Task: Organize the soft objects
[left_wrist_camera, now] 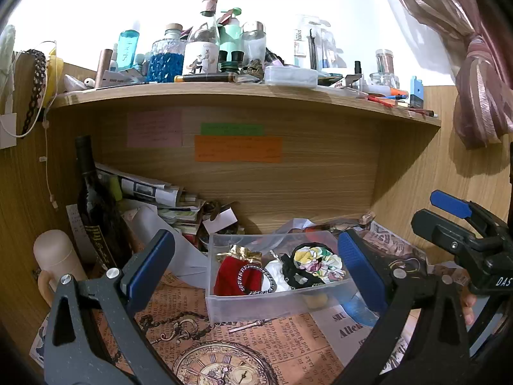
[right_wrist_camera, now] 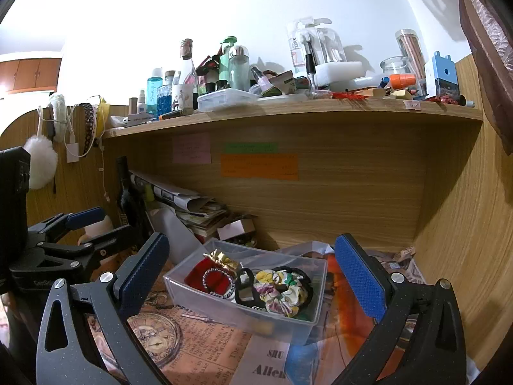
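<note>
Clear bin (left_wrist_camera: 256, 304) of scrunchies (left_wrist_camera: 317, 264), contents tangled and partly indistinct, sits ahead between spread, empty fingers of left gripper (left_wrist_camera: 256, 269) and right gripper (right_wrist_camera: 253, 276).

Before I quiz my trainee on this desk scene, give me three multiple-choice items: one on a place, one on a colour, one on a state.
1. Where does the floral scrunchie lie?
A. on the upper shelf
B. in the clear plastic bin
C. on the wine bottle

2. What colour is the pouch in the bin?
A. red
B. green
C. white

3. How are the left gripper and right gripper?
A. both open, holding nothing
B. both shut
C. one holds the scrunchie

Key: B, it sits inside the bin walls; A, red fabric with a gold top; A, fingers are spread wide in both views.
</note>
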Available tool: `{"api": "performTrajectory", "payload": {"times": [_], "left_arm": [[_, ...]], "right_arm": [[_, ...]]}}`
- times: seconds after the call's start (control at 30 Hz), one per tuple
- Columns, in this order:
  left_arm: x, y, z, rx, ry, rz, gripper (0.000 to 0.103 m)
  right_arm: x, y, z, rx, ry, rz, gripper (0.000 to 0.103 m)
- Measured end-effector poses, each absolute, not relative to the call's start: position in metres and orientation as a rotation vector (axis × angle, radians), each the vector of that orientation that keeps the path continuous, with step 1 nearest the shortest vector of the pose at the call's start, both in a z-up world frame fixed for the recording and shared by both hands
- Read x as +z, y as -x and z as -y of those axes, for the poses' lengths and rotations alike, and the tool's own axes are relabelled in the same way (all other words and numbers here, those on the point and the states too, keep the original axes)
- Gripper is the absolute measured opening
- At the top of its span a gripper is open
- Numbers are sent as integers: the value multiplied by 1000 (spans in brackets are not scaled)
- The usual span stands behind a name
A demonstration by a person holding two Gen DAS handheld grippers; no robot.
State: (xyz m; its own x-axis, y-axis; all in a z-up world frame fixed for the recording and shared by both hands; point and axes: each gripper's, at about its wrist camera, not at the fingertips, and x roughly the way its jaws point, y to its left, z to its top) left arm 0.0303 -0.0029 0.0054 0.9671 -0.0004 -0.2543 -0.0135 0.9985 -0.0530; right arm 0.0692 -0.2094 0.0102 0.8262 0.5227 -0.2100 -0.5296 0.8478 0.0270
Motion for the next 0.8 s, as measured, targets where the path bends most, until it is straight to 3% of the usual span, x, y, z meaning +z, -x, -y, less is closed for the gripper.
{"api": "performTrajectory", "payload": {"times": [0.8], "left_arm": [[7, -28, 2, -17, 54, -234, 103]], "right_arm": [[8, -70, 209, 557, 31, -218, 103]]}}
